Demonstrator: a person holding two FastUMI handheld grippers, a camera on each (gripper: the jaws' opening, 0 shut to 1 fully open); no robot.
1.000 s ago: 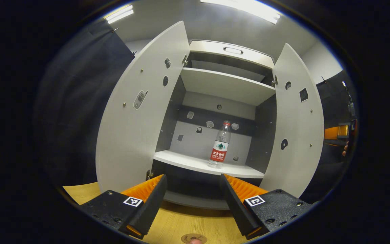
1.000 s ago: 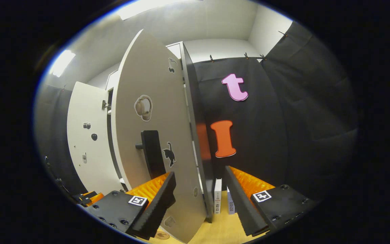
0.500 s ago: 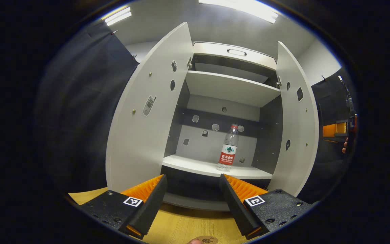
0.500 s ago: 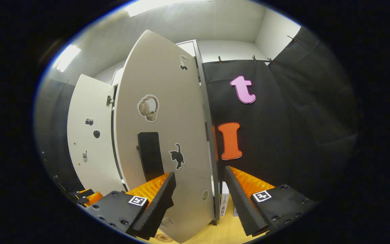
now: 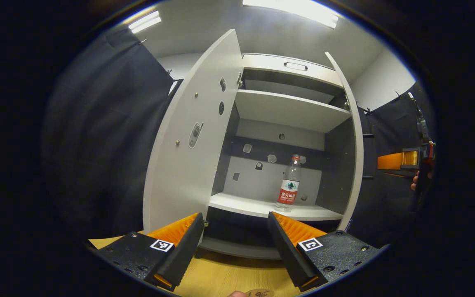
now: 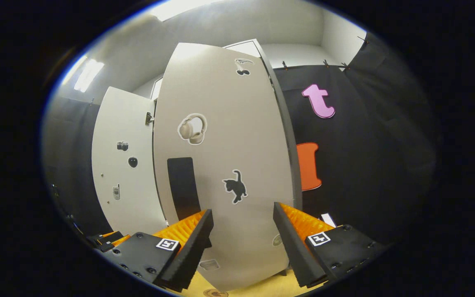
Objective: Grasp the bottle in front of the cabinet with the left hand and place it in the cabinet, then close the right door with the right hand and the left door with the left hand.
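Note:
A clear bottle (image 5: 289,189) with a red label stands upright on the middle shelf (image 5: 254,205) of the white cabinet, right of centre. My left gripper (image 5: 235,247) is open and empty, held back from the cabinet above the wooden floor. The left door (image 5: 188,144) stands wide open. The right door (image 5: 355,156) appears edge-on, about half shut. In the right gripper view, the right door's outer face (image 6: 229,165) with its black handle (image 6: 183,185) is right in front of my open right gripper (image 6: 241,243). I cannot tell whether its fingers touch the door.
The right gripper (image 5: 402,159) and the hand holding it appear at the far right of the left gripper view. The cabinet has an upper shelf (image 5: 287,109) and a top drawer (image 5: 291,68). Black cloth hangs on both sides. Wooden floor (image 5: 229,276) lies below the cabinet.
The right door has swung from wide open to about half shut, with my right gripper following its outer face. The left gripper has drifted slightly left; the bottle has stayed put.

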